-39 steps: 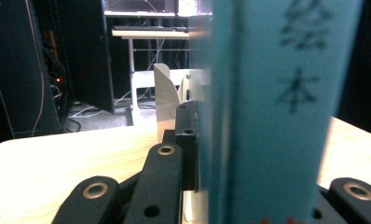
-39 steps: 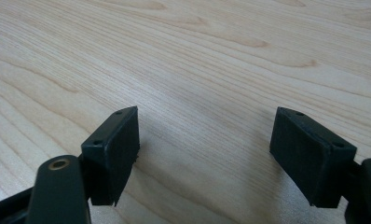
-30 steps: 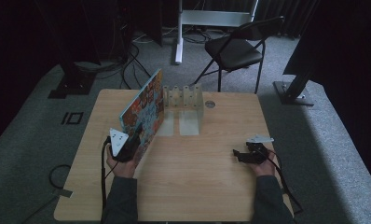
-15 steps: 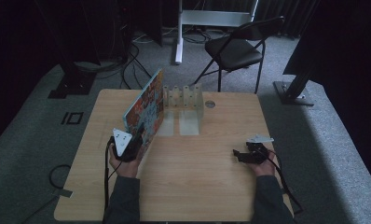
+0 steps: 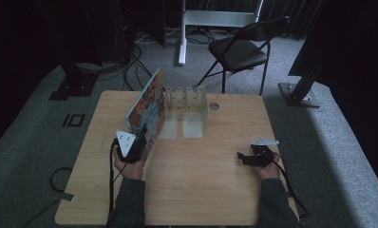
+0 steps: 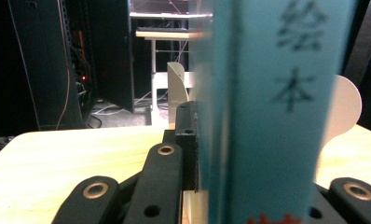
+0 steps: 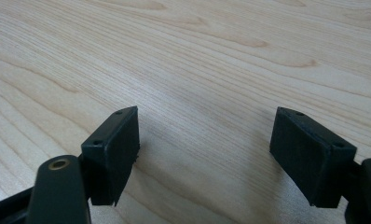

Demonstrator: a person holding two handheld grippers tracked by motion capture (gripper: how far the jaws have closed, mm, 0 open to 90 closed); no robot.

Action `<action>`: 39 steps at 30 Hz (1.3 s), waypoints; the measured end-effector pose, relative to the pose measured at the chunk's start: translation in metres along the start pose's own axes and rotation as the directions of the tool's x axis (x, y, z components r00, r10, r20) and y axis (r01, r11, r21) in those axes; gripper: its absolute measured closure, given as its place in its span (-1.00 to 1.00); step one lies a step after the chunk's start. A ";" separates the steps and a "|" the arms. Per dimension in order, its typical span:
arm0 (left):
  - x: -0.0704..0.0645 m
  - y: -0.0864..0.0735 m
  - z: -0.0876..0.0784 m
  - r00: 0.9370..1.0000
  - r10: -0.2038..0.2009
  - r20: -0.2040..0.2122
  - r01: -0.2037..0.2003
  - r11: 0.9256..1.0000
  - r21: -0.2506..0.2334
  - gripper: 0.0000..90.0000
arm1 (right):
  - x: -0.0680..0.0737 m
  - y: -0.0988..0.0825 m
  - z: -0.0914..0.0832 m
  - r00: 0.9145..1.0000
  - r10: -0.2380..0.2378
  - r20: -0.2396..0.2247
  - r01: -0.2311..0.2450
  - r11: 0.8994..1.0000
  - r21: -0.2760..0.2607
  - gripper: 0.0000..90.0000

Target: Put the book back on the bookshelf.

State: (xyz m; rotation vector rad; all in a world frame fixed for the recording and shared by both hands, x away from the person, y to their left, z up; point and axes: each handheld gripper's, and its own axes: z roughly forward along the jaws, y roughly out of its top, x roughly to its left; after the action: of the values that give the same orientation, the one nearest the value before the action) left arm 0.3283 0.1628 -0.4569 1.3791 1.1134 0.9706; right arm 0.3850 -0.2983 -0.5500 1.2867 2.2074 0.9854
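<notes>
book edge clamped in left hand-held gripper, beside rack; right hand-held gripper agape over bare table.

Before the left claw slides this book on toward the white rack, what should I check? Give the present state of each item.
1. Left claw shut on the book spine: ok.
2. Book standing on edge, leaning slightly: ok.
3. Book lined up with a slot of the rack: cannot tell.
4. Rack slots free of other books: ok.
5. Right claw open, nothing between its jaws, resting low over the table, well away from the book: ok.
</notes>
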 end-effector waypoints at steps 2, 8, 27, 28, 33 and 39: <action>-0.001 0.000 0.001 1.000 -0.003 -0.002 0.003 1.000 -0.001 0.80 | 0.000 0.000 0.000 1.000 0.000 0.000 0.000 1.000 0.000 -0.47; -0.004 0.000 0.005 1.000 0.007 -0.025 -0.007 1.000 -0.003 0.80 | 0.000 0.000 0.000 1.000 0.000 0.000 0.000 1.000 -0.001 -0.47; -0.015 -0.005 0.010 0.996 0.046 -0.071 -0.047 0.999 -0.012 0.80 | 0.000 0.000 0.000 1.000 0.000 -0.002 0.000 1.000 -0.001 -0.47; -0.016 -0.005 0.010 0.996 0.046 -0.074 -0.047 0.999 -0.011 0.80 | 0.000 0.000 0.000 1.000 -0.001 -0.002 0.001 1.000 -0.001 -0.47; -0.017 -0.007 0.013 0.996 0.034 -0.080 -0.036 0.999 -0.021 0.80 | 0.000 0.000 0.000 1.000 0.001 -0.003 -0.001 1.000 -0.001 -0.47; -0.019 -0.008 0.014 0.995 0.017 -0.101 -0.021 0.999 -0.039 0.80 | 0.000 0.000 0.000 1.000 0.001 -0.004 -0.001 1.000 -0.001 -0.47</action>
State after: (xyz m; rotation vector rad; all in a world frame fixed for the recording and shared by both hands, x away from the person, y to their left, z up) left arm 0.3365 0.1410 -0.4657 1.3222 1.1513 1.0811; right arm 0.3854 -0.2985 -0.5500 1.2864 2.2094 0.9895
